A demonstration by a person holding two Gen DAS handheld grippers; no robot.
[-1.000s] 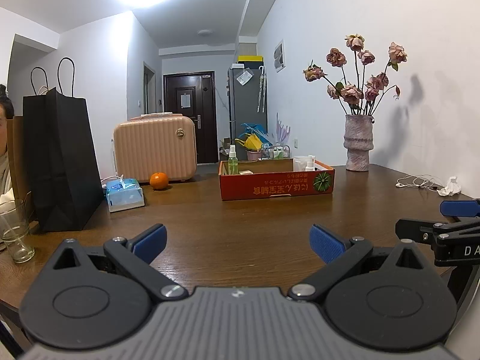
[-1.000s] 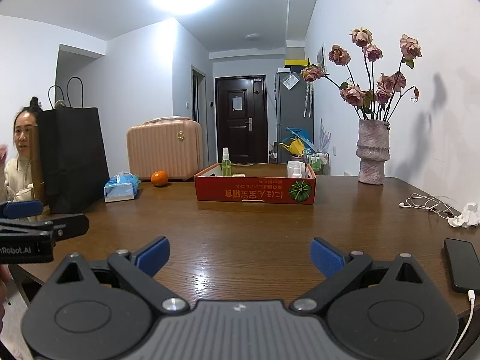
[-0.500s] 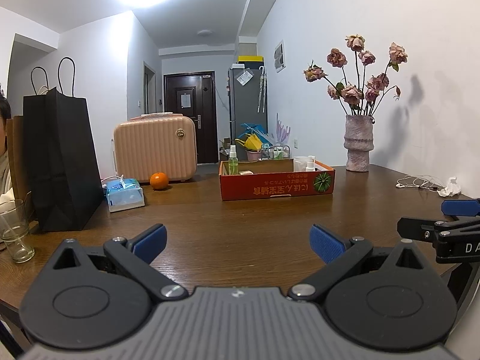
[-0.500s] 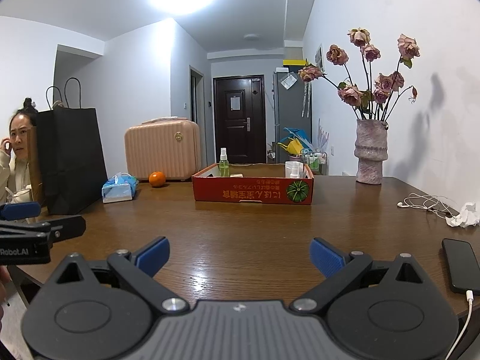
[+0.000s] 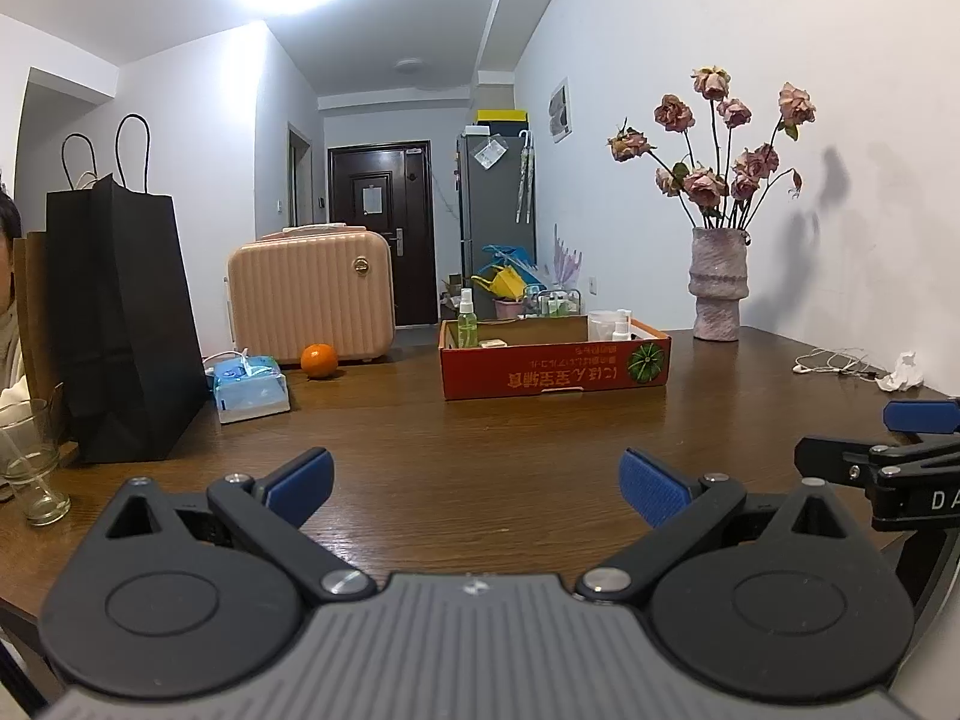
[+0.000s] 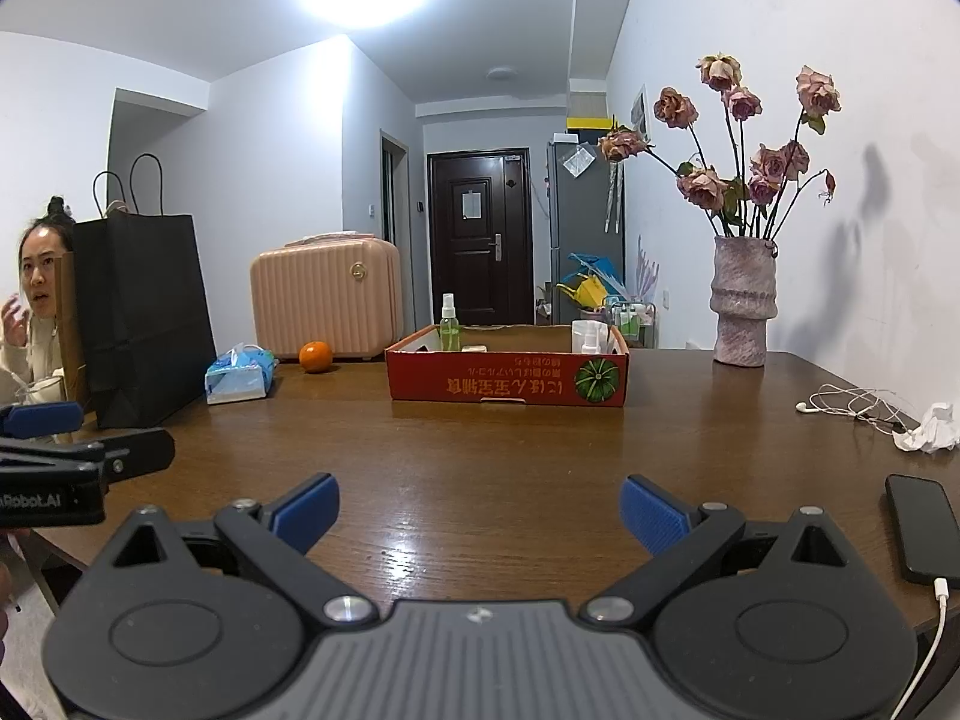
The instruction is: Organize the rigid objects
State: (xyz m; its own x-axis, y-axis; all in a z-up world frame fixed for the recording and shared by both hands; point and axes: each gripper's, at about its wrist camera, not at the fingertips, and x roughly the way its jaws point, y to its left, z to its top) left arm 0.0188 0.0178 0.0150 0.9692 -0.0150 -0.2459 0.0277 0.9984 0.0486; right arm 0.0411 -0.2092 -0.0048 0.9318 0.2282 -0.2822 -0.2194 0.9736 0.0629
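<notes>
A red cardboard tray [image 5: 555, 369] [image 6: 507, 381] stands mid-table, well ahead of both grippers. Inside it are a green spray bottle [image 5: 466, 319] [image 6: 449, 324], a white bottle [image 5: 622, 328] [image 6: 588, 336] and a small flat box [image 5: 495, 343]. My left gripper [image 5: 477, 483] is open over bare wood at the near edge, holding nothing. My right gripper [image 6: 478, 510] is open too, with nothing between its blue pads. Each gripper shows at the side of the other's view: the right one [image 5: 888, 462] and the left one [image 6: 72, 450].
A black paper bag [image 5: 123, 324], a blue tissue pack [image 5: 252, 387], an orange [image 5: 318, 359] and a pink case [image 5: 312, 297] stand at the left. A vase of roses [image 6: 741, 300], earphones [image 6: 852, 405], crumpled paper [image 6: 930, 429] and a phone [image 6: 921, 528] lie right. A glass [image 5: 27, 459] and a person [image 6: 30, 312] are far left.
The right wrist view has shifted slightly, so the tray sits a little lower and further left in it. Both grippers stay open; the left one has barely moved.
</notes>
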